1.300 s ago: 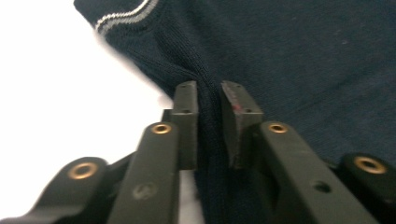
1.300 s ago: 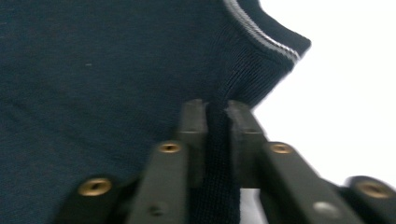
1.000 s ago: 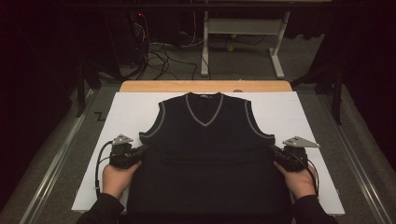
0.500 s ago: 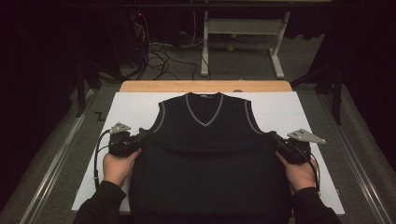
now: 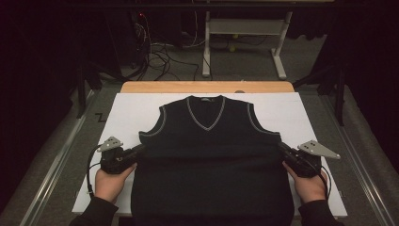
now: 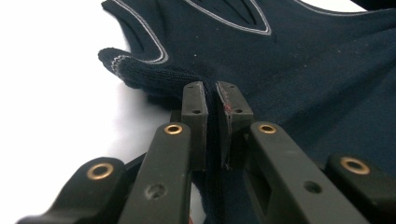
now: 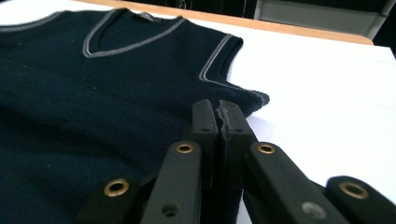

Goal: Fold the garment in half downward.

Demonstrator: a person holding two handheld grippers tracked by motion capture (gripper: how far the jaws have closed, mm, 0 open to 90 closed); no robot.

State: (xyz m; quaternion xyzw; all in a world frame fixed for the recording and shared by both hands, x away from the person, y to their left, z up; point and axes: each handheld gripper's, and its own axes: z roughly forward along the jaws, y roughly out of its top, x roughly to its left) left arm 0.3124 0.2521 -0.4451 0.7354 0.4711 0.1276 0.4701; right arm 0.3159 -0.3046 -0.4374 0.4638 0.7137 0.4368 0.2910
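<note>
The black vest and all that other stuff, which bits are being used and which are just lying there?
In use: the black vest, pinched at its side edges by the left gripper and right gripper; the white sheet under it.

Just there: floor cables, the metal frame behind the table.

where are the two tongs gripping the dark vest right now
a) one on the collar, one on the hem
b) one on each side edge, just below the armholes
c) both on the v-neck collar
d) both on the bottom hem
b: the left tongs pinch the vest at its left side edge under the armhole, and the right tongs pinch the matching spot on the right edge; both gripper views show jaws closed on knit fabric.
</note>
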